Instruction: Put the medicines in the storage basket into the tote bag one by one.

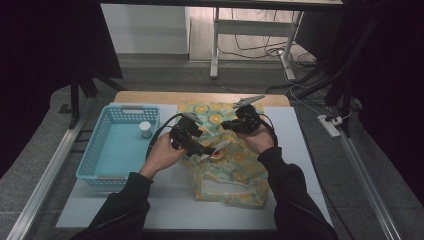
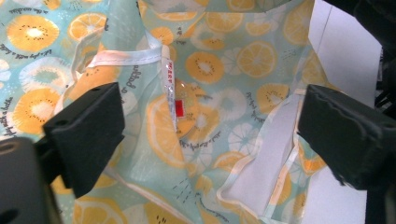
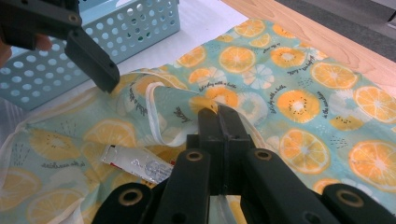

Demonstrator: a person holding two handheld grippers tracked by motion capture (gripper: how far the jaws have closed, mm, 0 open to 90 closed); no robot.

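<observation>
I am looking over a blue basket (image 1: 116, 145) sitting left of the work, with a small white cup (image 1: 145, 129) standing inside it, well apart from everything else. The fruit-print bag (image 1: 231, 165) is lying on the white table (image 1: 170, 200), its mouth held up. A clear packet (image 2: 173, 95) is resting inside the bag. My left gripper (image 1: 210, 152) is hanging over the mouth, jaws wide apart and gripping nothing. My right gripper (image 3: 218, 112) is pinching the bag's rim, jaws together.
</observation>
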